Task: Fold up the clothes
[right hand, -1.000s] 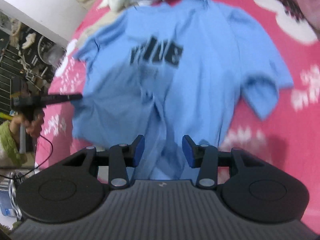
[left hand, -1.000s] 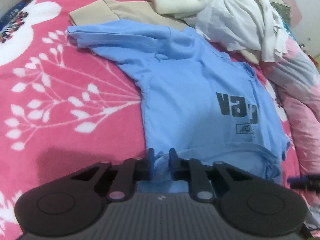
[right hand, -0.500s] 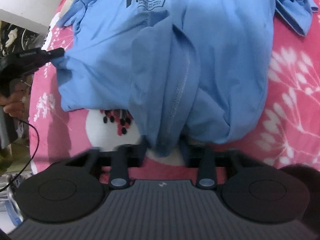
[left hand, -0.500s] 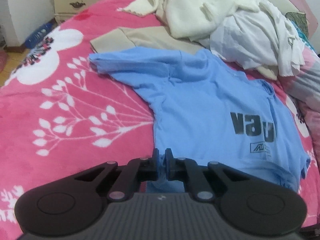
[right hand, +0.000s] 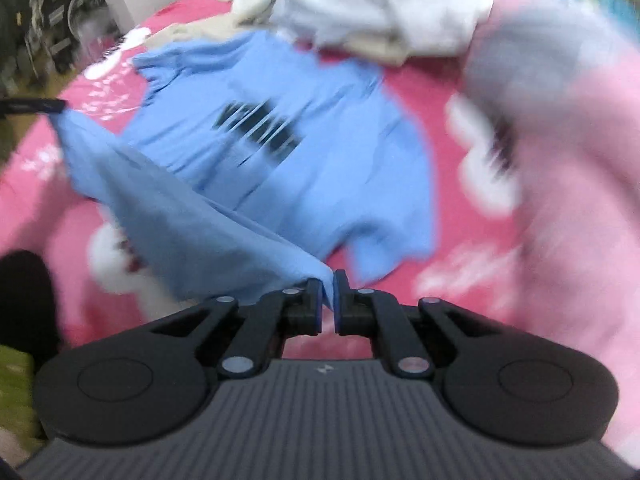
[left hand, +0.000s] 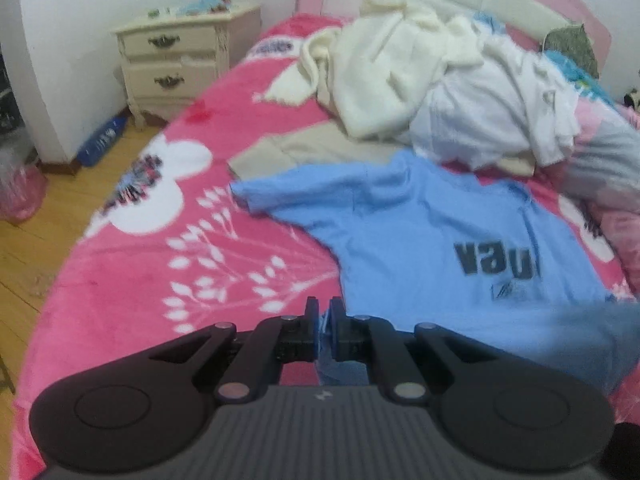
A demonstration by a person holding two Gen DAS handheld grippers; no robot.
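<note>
A pink flowered blanket (left hand: 120, 280) covered the bed under my rig. My left gripper (left hand: 324, 316) and right gripper (right hand: 327, 294) were each clamped on the hem of the blue T-shirt (left hand: 420, 240), its chest lying flat. Beyond it a heap of pale clothes (left hand: 440, 100) crowded the headboard; a cream nightstand (left hand: 176, 60) stood farther left.

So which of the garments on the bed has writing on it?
The light blue cotton T-shirt, with dark letters on its chest. The cream, white and beige garments show none.
</note>
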